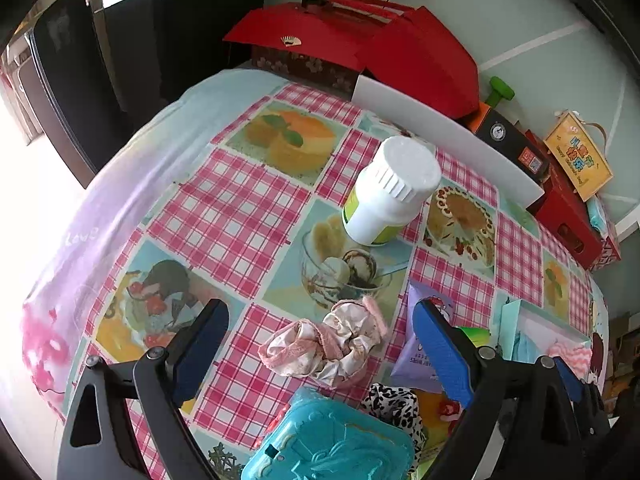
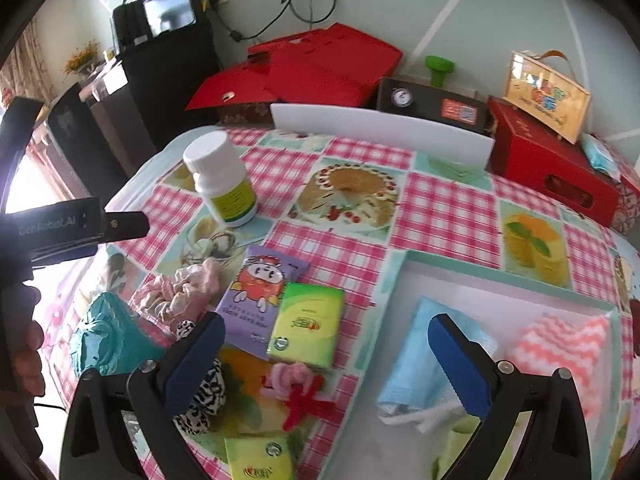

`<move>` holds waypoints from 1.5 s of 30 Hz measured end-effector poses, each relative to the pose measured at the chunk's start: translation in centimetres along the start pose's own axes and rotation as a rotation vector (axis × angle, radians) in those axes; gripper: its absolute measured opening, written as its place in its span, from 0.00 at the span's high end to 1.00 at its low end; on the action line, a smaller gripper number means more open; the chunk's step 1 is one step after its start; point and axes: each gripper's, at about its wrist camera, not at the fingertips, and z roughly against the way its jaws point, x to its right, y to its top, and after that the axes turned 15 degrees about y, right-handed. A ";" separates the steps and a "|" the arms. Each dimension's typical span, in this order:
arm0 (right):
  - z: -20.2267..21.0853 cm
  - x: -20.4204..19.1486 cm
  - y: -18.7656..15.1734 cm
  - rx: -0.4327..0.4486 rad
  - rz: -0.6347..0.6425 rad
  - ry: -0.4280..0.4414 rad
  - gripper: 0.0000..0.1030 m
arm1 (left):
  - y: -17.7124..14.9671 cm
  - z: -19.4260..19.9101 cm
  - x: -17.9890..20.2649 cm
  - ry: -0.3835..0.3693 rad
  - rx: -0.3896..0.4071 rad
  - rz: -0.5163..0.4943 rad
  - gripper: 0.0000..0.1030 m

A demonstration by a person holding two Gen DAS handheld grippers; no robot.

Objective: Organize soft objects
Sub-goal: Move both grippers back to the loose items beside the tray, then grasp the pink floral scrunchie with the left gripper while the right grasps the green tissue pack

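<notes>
Both tools, left [image 1: 320,344] and right [image 2: 326,364], spread wide, empty, above cluttered tablecloth [image 1: 248,216] centre.

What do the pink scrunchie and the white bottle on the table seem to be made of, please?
Pink scrunchie: looks like satin fabric with a soft sheen, gathered in folds, edged in fuzzier pink trim. White bottle: seemingly matt plastic, with a ribbed screw cap and a glossy green label.

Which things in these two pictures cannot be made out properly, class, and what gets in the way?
- Teal box: left wrist view, cut off by the bottom edge.
- Spotted scrunchie: right wrist view, partly behind the right hand-held gripper.
- Bottle label: left wrist view, too small to read.
- Blue mask in the tray: right wrist view, blurred, partly behind a finger.
</notes>
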 end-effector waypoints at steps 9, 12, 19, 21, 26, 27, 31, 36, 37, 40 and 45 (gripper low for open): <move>-2.5 0.1 0.0 -0.064 -0.013 0.020 0.07 | 0.2 -0.7 0.7 -0.010 -0.023 -0.026 0.09; -2.8 0.2 0.1 -0.073 -0.016 0.020 0.14 | 0.2 -1.0 1.0 -0.018 -0.040 -0.029 0.09; -3.7 0.1 0.2 -0.092 -0.024 0.036 0.17 | 0.1 -1.7 1.1 -0.015 -0.061 -0.039 0.09; -4.0 0.5 0.1 -0.106 -0.039 0.038 0.18 | 0.1 -2.1 1.1 -0.021 -0.079 -0.044 0.09; -4.5 0.8 0.0 -0.124 -0.037 0.039 0.25 | 0.7 -2.7 1.3 -0.020 -0.105 -0.059 0.09; -4.7 0.9 0.0 -0.127 -0.042 0.045 0.25 | 0.8 -2.8 1.6 -0.022 -0.112 -0.069 0.09; -5.2 0.9 0.0 -0.137 -0.051 0.060 0.28 | 1.2 -3.2 3.1 -0.012 -0.136 -0.145 0.09; -5.8 0.8 0.0 -0.149 -0.036 0.048 0.29 | 1.8 -4.1 4.5 0.001 -0.186 -0.229 0.09; -5.8 0.7 0.0 -0.150 -0.033 0.046 0.29 | 2.0 -4.2 4.8 0.005 -0.194 -0.254 0.10; -5.8 0.6 -0.1 -0.152 -0.026 0.039 0.29 | 2.5 -5.0 5.5 -0.002 -0.233 -0.306 0.10; -6.1 0.9 -0.3 -0.162 -0.046 0.047 0.40 | 2.5 -7.0 5.9 0.023 -0.303 -0.334 0.10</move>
